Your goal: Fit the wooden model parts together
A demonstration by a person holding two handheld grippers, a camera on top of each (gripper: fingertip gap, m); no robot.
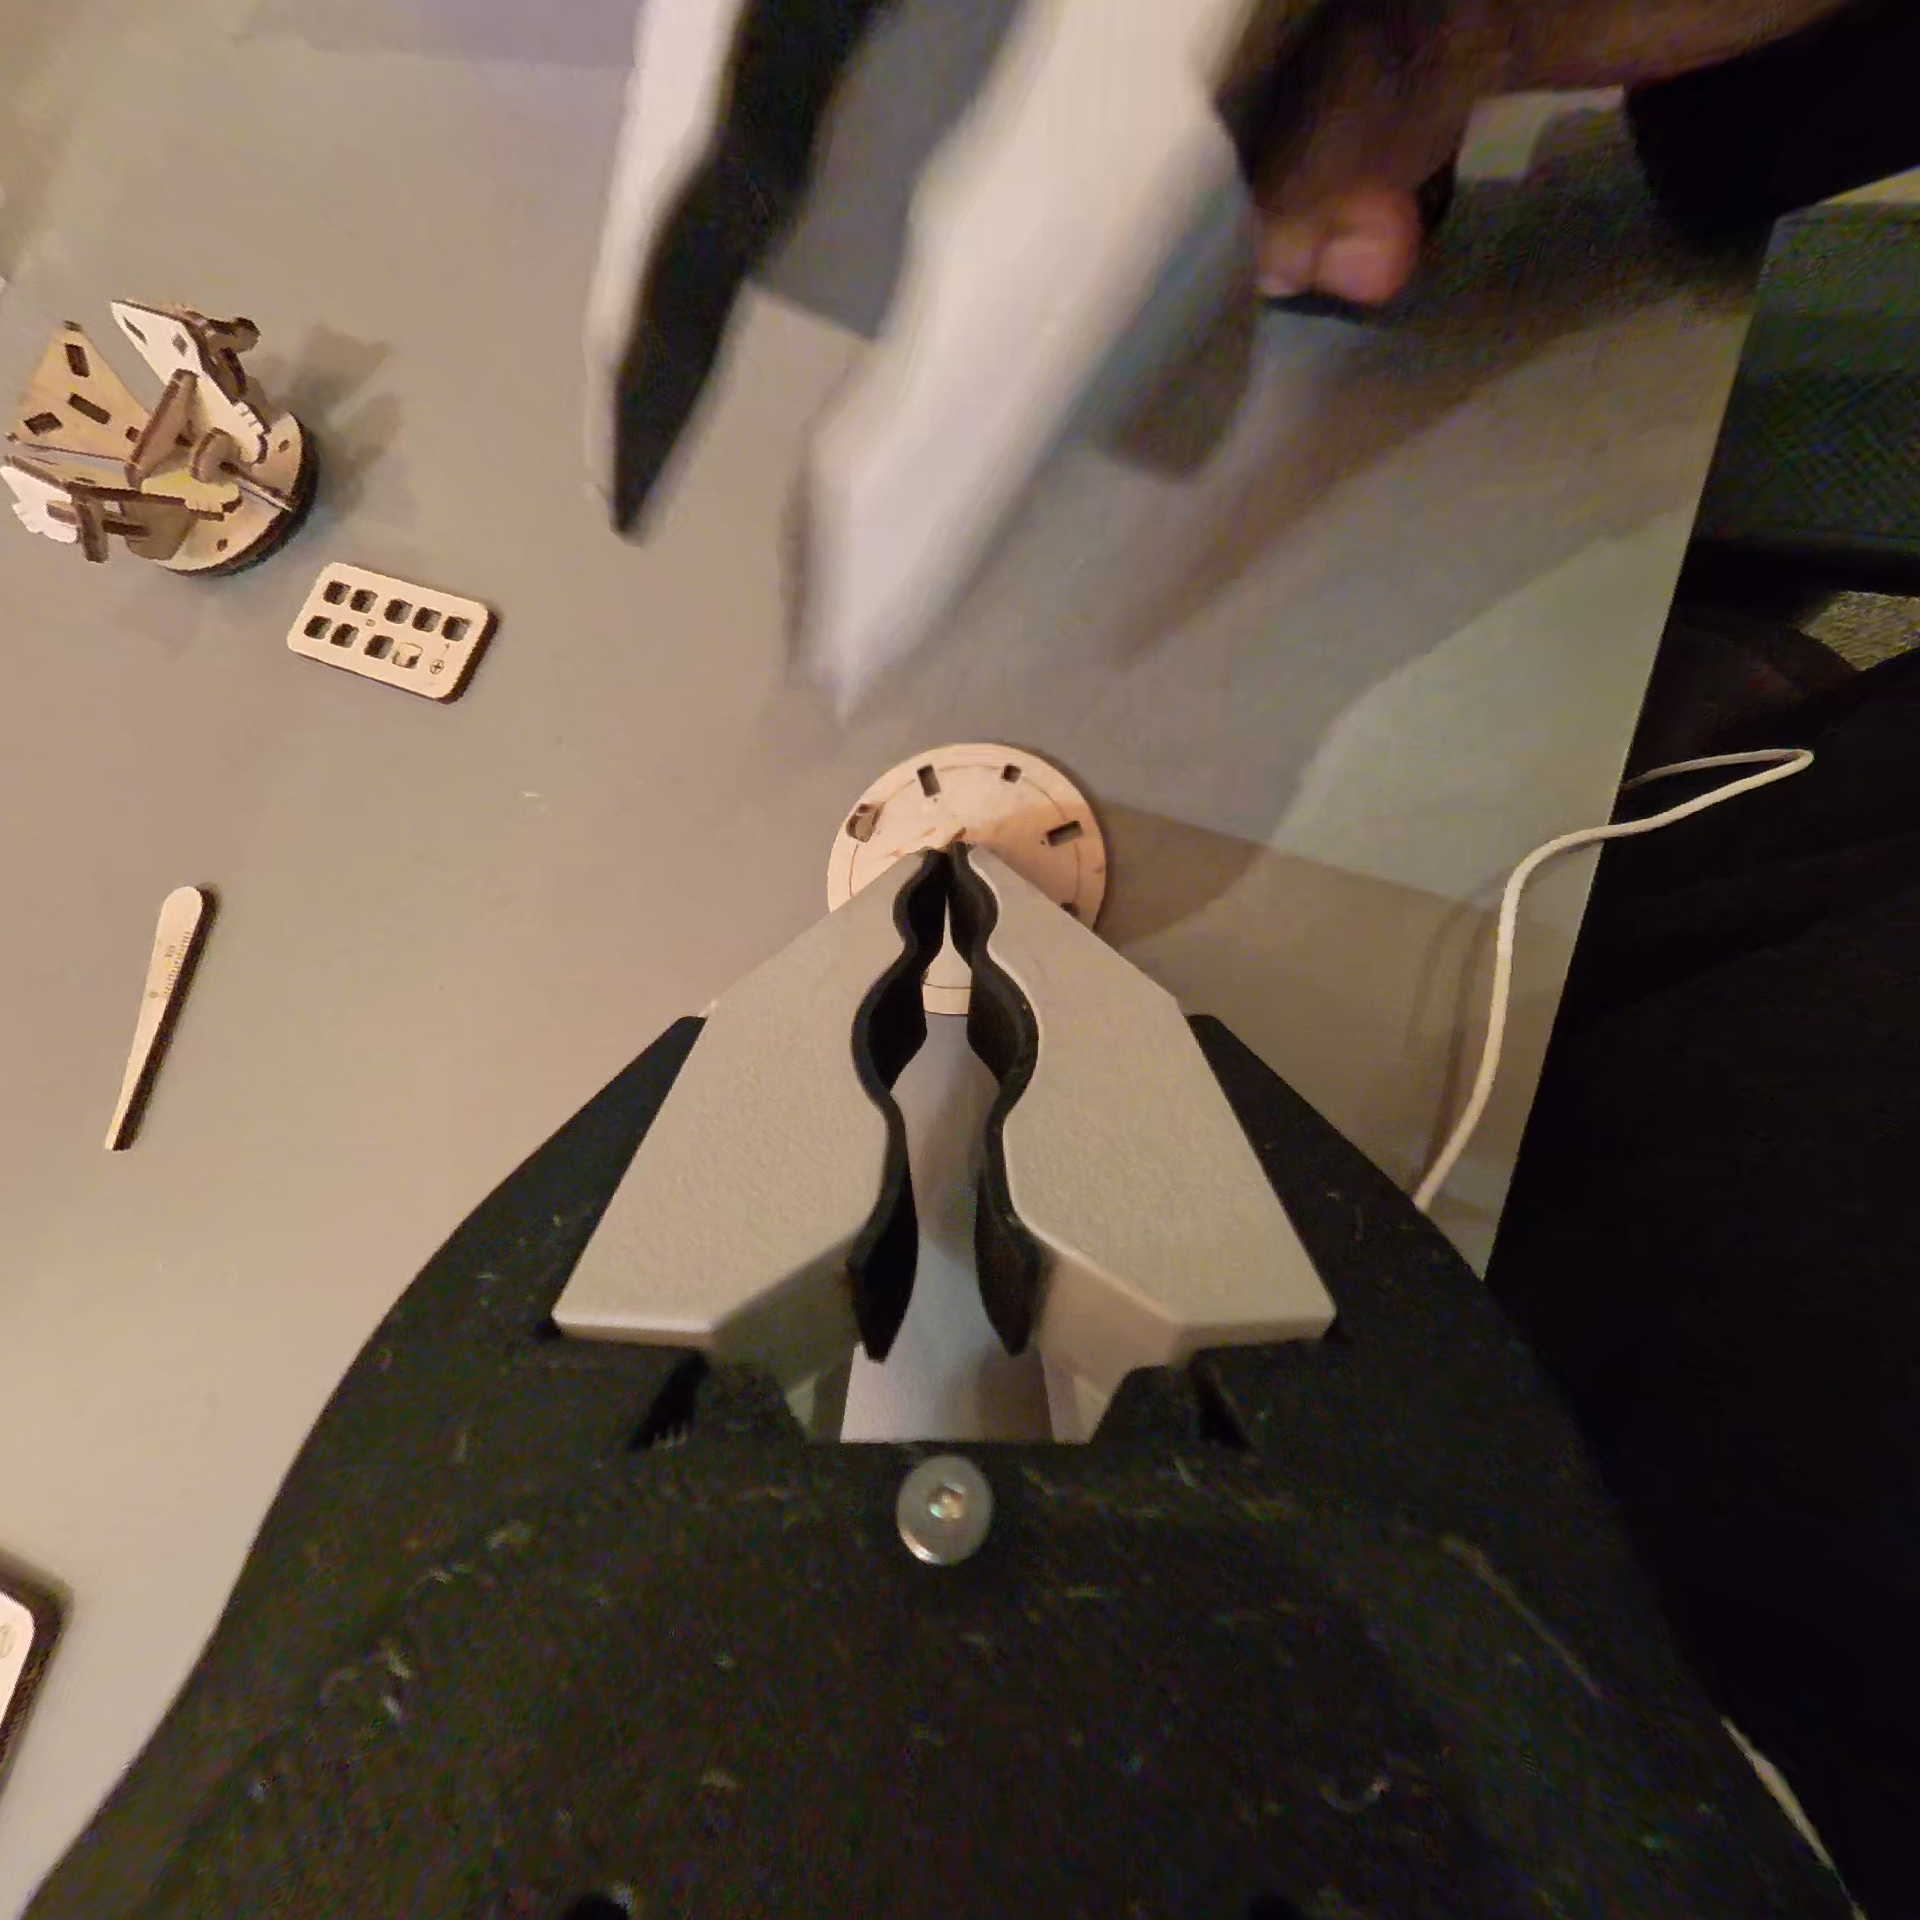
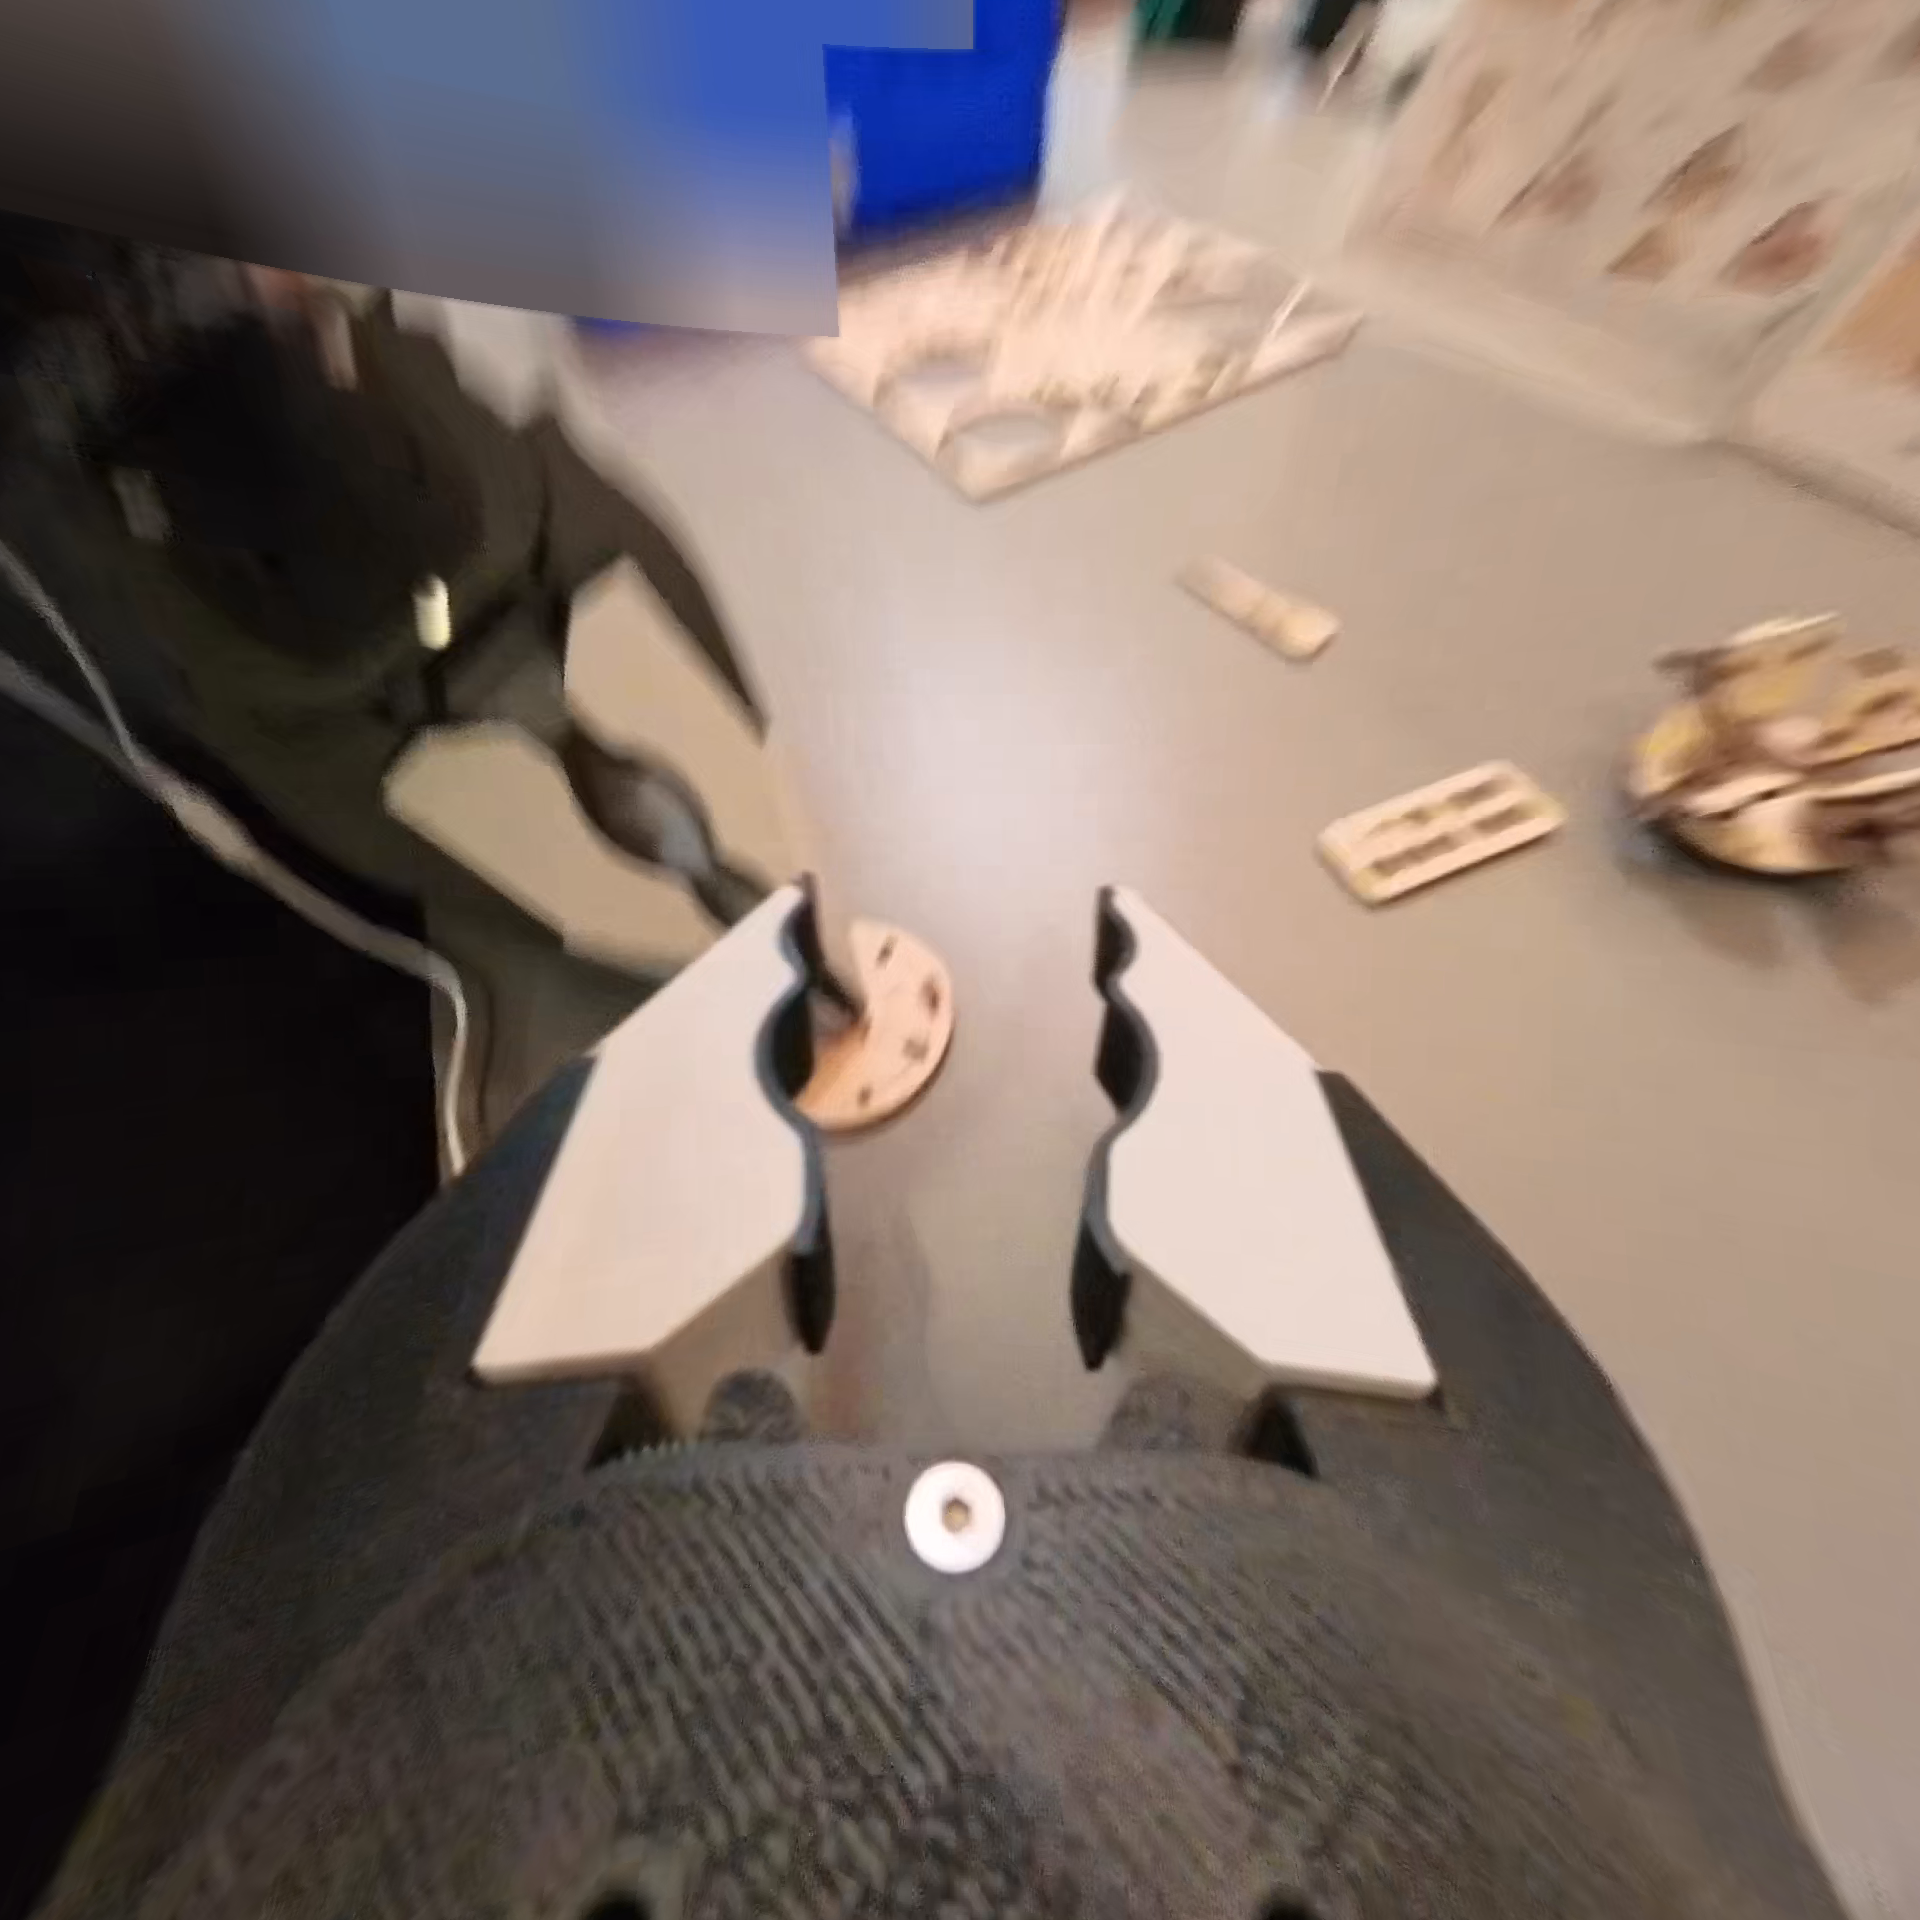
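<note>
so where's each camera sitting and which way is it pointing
Left wrist view: on the left gripper, looking down along its shut fingers, tips on a wooden disc on the grey table; the right gripper and a hand blur above.
Right wrist view: on the right gripper, jaws open above the table, facing the left gripper.
Shared: disc, slotted plate, wooden model.

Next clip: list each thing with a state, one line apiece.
Left gripper: shut, tips on the disc.
Right gripper: open, nothing between the fingers.
Round pale wooden disc with slots: flat on the grey table.
Slotted wooden rectangle: flat.
Half-built wooden model: upright.
Tapered wooden stick: flat.
</note>
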